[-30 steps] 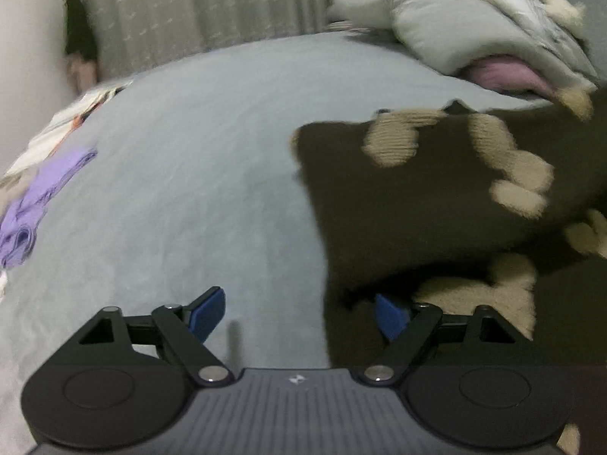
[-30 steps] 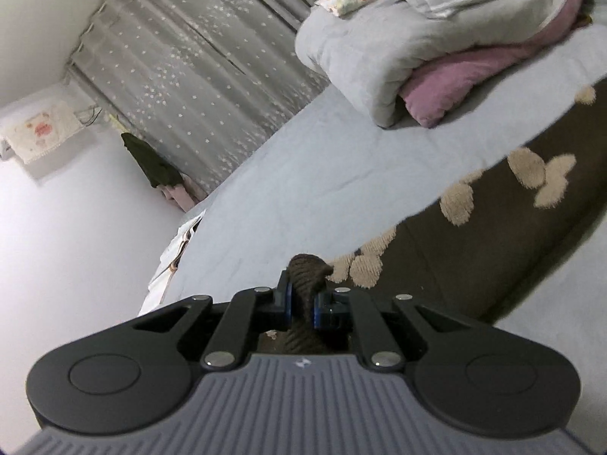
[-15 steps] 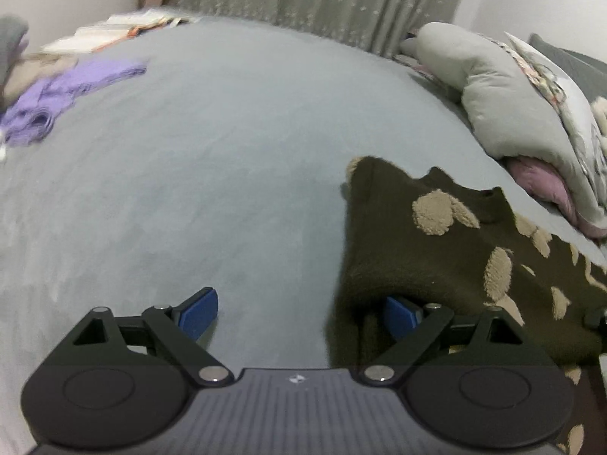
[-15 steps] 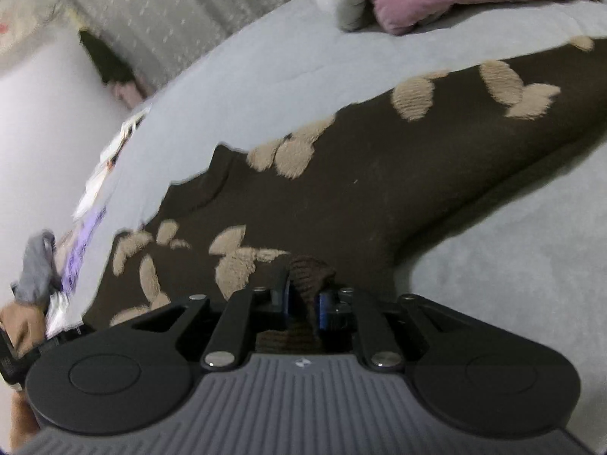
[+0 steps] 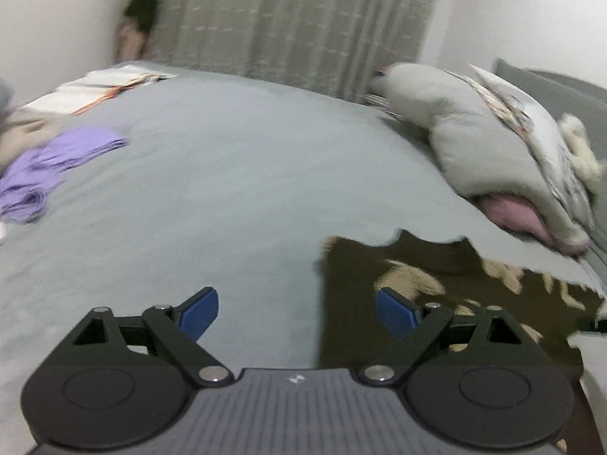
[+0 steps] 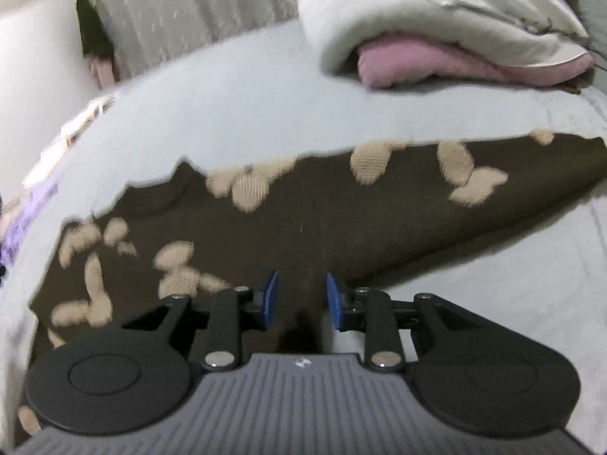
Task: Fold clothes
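The step in hand is the release that ends one fold: the brown sweater (image 6: 303, 223), dark knit with tan patches, lies spread across the grey bed sheet (image 5: 227, 197), and both grippers are free of it. The right gripper (image 6: 302, 299) has just been opening; its blue pads (image 6: 270, 297) stand apart with a clear gap, and the dark fabric lies below and ahead of that gap without being pinched. The left gripper (image 5: 297, 313) is spread wide and holds nothing; the sheet shows between its fingers, and the sweater's near left edge runs just under its right-hand finger, with most of the garment lying off to the right of it. In the right wrist view the sweater stretches from lower left to upper right, with a long part reaching toward the folded bedding (image 6: 436, 30) at the head of the bed; whether that part is a sleeve cannot be told. A purple garment (image 5: 49, 163) lies well apart on the far left of the sheet. In judgement, the next move calls for both grippers to withdraw clear of the knit, then to seize an outer edge or the long part and carry it over the body of the sweater, low and level so that the loose knit does not bunch.
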The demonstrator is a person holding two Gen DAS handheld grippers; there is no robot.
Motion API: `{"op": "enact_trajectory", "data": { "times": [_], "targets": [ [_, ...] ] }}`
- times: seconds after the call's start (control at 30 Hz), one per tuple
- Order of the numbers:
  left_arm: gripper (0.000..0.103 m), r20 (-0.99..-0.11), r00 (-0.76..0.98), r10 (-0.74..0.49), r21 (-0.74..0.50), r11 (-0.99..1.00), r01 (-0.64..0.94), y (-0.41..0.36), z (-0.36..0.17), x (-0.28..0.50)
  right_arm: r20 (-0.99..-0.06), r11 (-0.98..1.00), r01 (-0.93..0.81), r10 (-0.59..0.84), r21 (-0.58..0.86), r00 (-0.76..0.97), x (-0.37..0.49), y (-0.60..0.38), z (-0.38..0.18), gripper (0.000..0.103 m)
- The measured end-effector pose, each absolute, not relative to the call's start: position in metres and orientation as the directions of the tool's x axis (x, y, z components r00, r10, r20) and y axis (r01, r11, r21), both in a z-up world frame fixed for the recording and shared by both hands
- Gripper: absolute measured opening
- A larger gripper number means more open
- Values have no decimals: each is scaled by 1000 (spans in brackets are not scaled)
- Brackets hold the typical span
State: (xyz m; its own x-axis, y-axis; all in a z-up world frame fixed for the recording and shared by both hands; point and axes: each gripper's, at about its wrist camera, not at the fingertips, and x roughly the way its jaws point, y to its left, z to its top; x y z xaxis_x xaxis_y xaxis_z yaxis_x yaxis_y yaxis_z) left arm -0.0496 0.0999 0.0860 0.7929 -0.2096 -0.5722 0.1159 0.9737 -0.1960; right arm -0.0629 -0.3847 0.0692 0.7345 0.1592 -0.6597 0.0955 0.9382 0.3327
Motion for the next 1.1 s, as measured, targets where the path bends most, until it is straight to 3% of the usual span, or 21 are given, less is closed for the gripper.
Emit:
{"op": "enact_trajectory", "data": {
  "times": [0.1,0.13,0.27,0.37,0.53,0.67,0.77,0.8,0.87,0.9,1.0,1.1],
  "targets": [
    [91,-565,777,-278,-163,961,225,62,77,-48,-609,845,204,170,495,775,-65,-431,67,71],
    [91,-560,773,-297,-139,954,266,46,73,-51,-596,792,266,148,549,789,-66,-453,62,74],
    [91,-582,757,-298,-44,940,337,12,53,-56,-580,540,488,0,686,815,-80,-540,35,74],
    [91,-662,728,-180,14,968,252,10,33,-39,-557,412,550,-116,726,822,-91,-592,17,74],
    [91,-696,690,-197,-155,980,123,39,24,-17,-486,353,538,-231,765,843,-100,-630,-8,73],
    [92,-702,691,-173,-110,985,134,34,22,-19,-411,288,502,-323,816,853,-98,-638,-18,73],
    [94,-705,687,-176,-115,984,134,35,20,-19,-385,377,505,-352,776,853,-80,-637,-26,72],
    [94,-705,686,-179,-118,984,135,37,20,-19,-391,421,519,-355,744,849,-71,-635,-27,69],
    [94,-706,683,-185,-128,983,134,40,23,-19,-416,479,545,-355,688,837,-57,-634,-28,46],
    [94,-708,681,-186,-131,983,132,42,24,-19,-426,471,547,-344,692,836,-56,-635,-28,11],
    [94,-709,681,-182,-146,983,111,51,29,-19,-388,496,545,-389,676,836,-60,-623,-8,11],
    [94,-707,684,-177,-175,982,72,61,35,-17,-236,702,471,-411,535,881,-58,-583,49,11]
  ]
}}
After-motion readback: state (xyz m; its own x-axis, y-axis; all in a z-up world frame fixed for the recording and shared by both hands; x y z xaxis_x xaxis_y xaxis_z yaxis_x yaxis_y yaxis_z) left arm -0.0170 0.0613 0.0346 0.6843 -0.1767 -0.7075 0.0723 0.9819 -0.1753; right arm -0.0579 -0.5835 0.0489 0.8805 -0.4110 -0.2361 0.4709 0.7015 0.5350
